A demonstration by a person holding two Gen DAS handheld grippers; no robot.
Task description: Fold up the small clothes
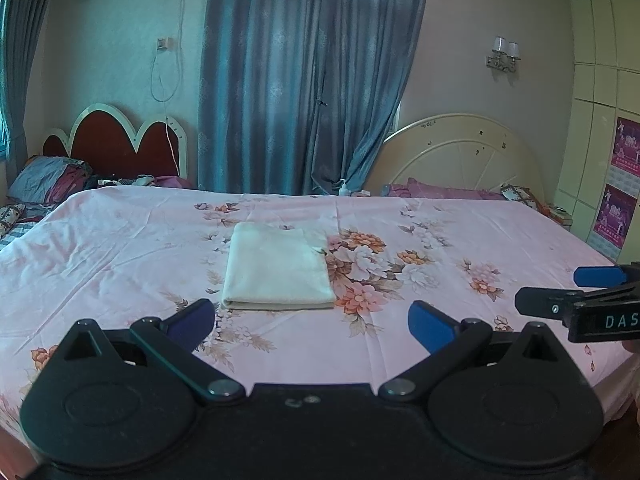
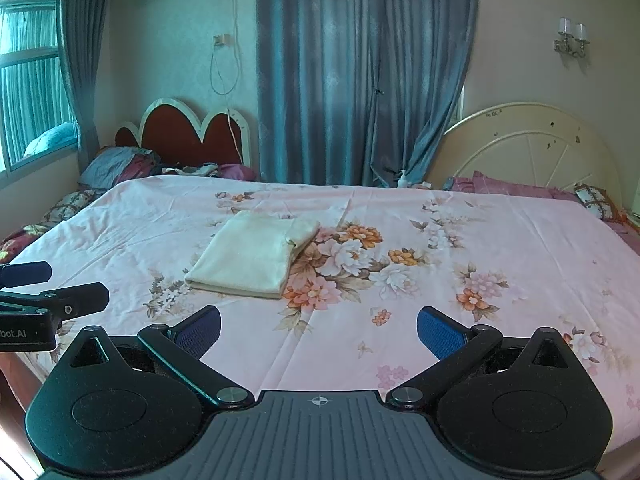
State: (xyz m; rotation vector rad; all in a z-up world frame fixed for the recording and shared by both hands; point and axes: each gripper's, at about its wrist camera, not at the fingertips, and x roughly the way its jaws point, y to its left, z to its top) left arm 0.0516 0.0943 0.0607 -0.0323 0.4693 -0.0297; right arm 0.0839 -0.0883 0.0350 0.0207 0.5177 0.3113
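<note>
Fingers (image 1: pixel 192 320) of the left gripper (image 1: pixel 312 324) and of the right gripper (image 2: pixel 319 330) were spread wide and empty, hovering over the bed's (image 1: pixel 480 320) near edge. Beyond them, near the bed's middle, a cream cloth (image 1: pixel 278 266) lay as a neat rectangle, untouched. Folding looked essentially complete; at most one more halving remained.

Left gripper (image 1: pixel 312 326) jaws spread wide, right gripper (image 2: pixel 319 330) likewise (both empty)
</note>
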